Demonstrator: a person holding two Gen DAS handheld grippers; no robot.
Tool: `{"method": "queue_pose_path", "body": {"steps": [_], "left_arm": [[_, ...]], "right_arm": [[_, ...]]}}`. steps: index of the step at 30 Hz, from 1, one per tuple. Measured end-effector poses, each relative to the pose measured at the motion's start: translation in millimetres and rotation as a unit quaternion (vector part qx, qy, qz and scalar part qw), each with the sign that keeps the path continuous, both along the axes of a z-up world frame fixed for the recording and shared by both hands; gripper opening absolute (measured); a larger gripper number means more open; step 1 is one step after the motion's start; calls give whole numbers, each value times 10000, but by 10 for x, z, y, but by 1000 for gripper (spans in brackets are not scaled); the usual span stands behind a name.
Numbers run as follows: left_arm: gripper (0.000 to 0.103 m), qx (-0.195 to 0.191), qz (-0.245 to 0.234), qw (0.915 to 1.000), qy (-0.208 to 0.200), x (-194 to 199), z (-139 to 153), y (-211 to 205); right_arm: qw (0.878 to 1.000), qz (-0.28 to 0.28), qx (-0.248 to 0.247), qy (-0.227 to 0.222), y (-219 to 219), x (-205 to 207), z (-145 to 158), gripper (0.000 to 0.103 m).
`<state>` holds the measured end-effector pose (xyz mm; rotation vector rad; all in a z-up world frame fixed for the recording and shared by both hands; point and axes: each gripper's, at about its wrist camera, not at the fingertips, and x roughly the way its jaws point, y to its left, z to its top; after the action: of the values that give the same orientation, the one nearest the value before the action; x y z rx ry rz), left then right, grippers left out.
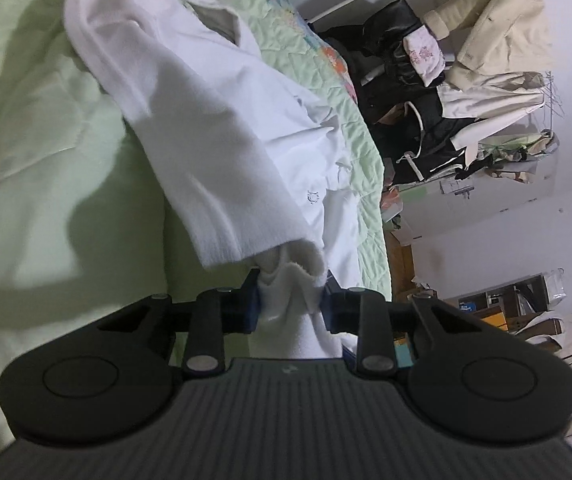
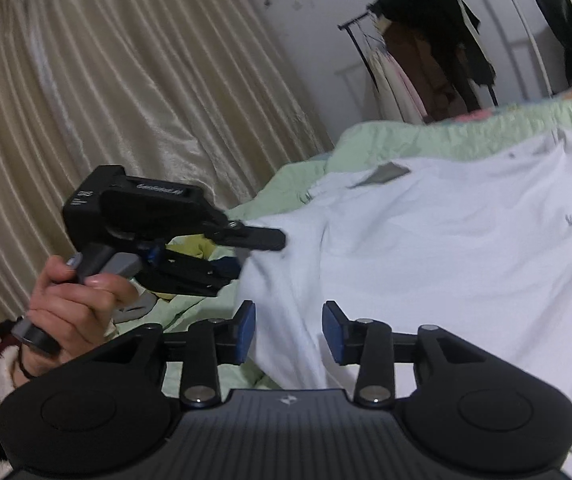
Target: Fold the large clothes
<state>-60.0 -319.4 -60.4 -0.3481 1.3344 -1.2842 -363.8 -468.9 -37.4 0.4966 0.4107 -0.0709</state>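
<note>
A large white garment (image 1: 206, 120) lies on a pale green quilt (image 1: 26, 140); one fold rises off the bed toward my left gripper (image 1: 291, 288). Its blue pads (image 1: 253, 304) press a bunched edge of that white cloth. In the right wrist view the same garment (image 2: 445, 260) spreads across the bed (image 2: 425, 136), with a small dark print near the right edge. There the left gripper (image 2: 258, 254), held by a person's hand (image 2: 70, 304), bites the garment's left edge. My right gripper (image 2: 289, 320) hovers over the cloth's near edge with its pads apart and pressing nothing.
A clothes rack with cream and black coats (image 1: 485, 60) stands past the bed's far side, and cardboard boxes (image 1: 505, 320) sit on the floor beside it. Beige curtains (image 2: 106, 100) hang behind the left hand. A second rack of dark clothes (image 2: 425, 60) stands against the wall.
</note>
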Motion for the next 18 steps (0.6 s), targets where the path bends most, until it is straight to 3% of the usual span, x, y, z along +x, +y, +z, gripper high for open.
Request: {"method": "queue_pose_path", "body": {"steps": [3,6,11,14,17,18], "left_arm": [[28,89,-72,9999,-37,-31,64,153],[28,229,-130,9995,-145,-63,115,305],[32,204,-161,9994,-226,51,271,560],[50,34,244,9995,-212,246,351,711],[72,170,833,9957,-375,425,361,837],[72,228,945,9945,-396,456,348,860]], "right_arm": [[9993,348,-91,101,69,119,6,35],[9969,717,-163,283,171,251,-8,17],[9939,1067,218,183,188,305,-4,12],[9928,854,803,-234,6,198,-21,12],[9782,-328,1867,-846,-392,-93,-144,12],[9715,-843,2048,-843,-507,-168,-210,12]]}}
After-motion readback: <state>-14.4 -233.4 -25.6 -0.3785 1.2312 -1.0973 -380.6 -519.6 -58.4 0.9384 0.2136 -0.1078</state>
